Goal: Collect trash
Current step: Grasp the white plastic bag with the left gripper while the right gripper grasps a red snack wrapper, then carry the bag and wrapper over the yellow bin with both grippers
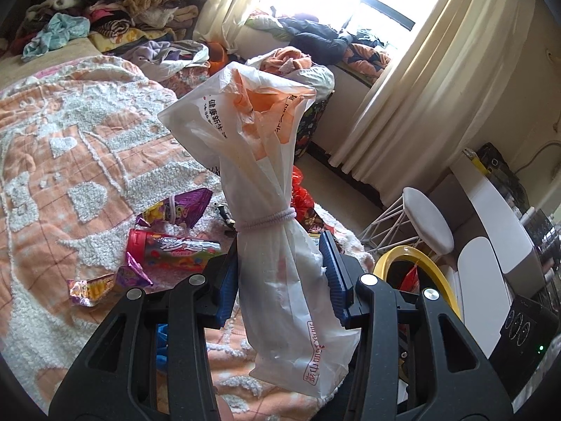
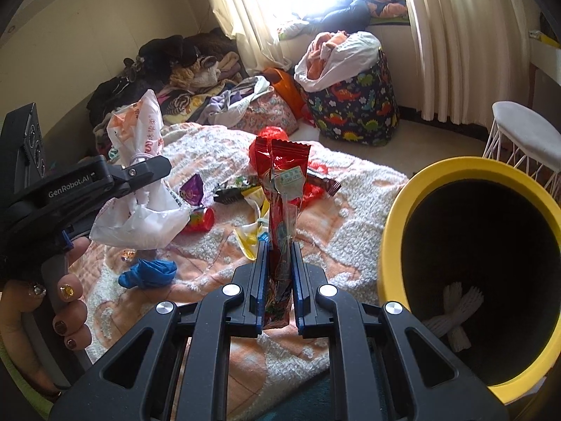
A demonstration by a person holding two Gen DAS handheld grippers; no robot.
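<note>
We hold the right gripper (image 2: pixel 277 245) with its blue pads clamped together on a red snack wrapper (image 2: pixel 283 189), which stands upright between them. Just right of this wrapper sits the yellow bin (image 2: pixel 396 217), tilted so that its dark mouth faces the camera; a white knotted item (image 2: pixel 452 312) lies at its bottom.

We hold the left gripper (image 1: pixel 280 263) with its pads closed against a white plastic bag (image 1: pixel 259 161), which is cinched at the waist by a pale hair tie (image 1: pixel 266 220). The bag is lifted clear of the bedspread, left of the bin. In the right wrist view the same gripper (image 2: pixel 140 175) and bag (image 2: pixel 140 210) appear at the left edge, above our left hand (image 2: pixel 52 301).

On the orange and white bedspread (image 2: pixel 336 231), left of the bin, we see loose trash:
- a crumpled blue item (image 2: pixel 147 273), nearest the camera;
- a red cylindrical tube (image 1: pixel 171 249), lying on its side;
- a purple wrapper (image 1: pixel 178 207), just beyond the tube;
- a foil wrapper (image 1: pixel 91 287), near the tube's base;
- further red and dark wrappers (image 2: pixel 315 182) behind the held wrapper.

Beyond the bin stands a white stool (image 2: pixel 526 133). Farther back, a dinosaur-print basket (image 2: pixel 354 112) holds clothes, and a clothes pile (image 2: pixel 182 70) lies against the wall, left of the curtains (image 2: pixel 455 35).
</note>
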